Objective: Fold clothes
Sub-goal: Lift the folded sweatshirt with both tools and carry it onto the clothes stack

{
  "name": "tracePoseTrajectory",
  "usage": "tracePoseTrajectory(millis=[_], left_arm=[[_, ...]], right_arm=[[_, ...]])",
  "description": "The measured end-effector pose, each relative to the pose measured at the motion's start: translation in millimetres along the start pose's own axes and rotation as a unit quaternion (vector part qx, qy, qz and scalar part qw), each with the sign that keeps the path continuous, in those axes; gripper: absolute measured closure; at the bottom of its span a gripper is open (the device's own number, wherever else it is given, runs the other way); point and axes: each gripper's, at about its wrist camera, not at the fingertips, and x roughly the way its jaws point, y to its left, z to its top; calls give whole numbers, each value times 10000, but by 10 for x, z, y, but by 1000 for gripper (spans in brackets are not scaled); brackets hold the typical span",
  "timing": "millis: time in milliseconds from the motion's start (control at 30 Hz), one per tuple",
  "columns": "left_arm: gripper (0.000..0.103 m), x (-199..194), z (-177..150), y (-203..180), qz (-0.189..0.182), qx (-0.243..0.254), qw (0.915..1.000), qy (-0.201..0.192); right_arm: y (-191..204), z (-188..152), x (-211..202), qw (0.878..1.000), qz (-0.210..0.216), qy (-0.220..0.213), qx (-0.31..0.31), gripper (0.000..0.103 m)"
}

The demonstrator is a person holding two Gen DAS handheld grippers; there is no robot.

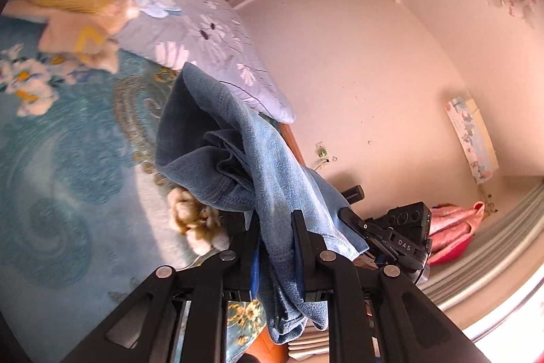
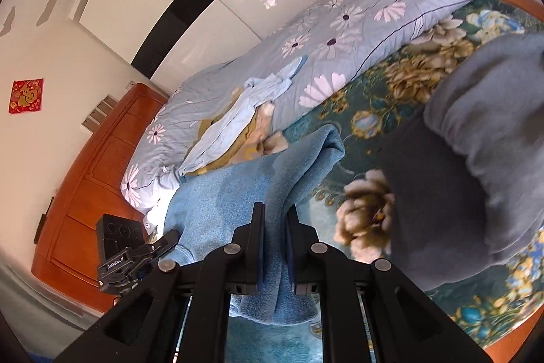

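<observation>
A blue fleece garment [image 1: 238,159] hangs in the air between both grippers, above the bed. My left gripper [image 1: 276,220] is shut on one bunched edge of it, cloth spilling down between the fingers. My right gripper [image 2: 274,213] is shut on another edge of the blue fleece garment [image 2: 244,193], which drapes to the left and below the fingers. In the left wrist view the right gripper [image 1: 380,233] shows beyond the cloth. In the right wrist view the left gripper [image 2: 136,254] shows at lower left.
The bed carries a teal flowered bedspread [image 1: 68,159], a pale blue flowered quilt [image 2: 340,29], and a heap of light blue and mustard clothes [image 2: 238,118]. A grey garment [image 2: 476,142] lies folded at right. A wooden headboard [image 2: 88,179] and pink cloth [image 1: 452,227] lie nearby.
</observation>
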Motion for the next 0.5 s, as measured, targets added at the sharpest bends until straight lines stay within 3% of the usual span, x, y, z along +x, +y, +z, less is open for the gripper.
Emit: tracePoseTrajectory(millis=[267,500], left_arm=[[87,1167,239,-686,-367,580,9962,537],[87,2047,205,-970,-477,649,9926,914]], right_arm=[[-528,746,-816,9970,-689,-344,-67,92],[-1205,1107,-1198,9938,-1062,-299,114,92]])
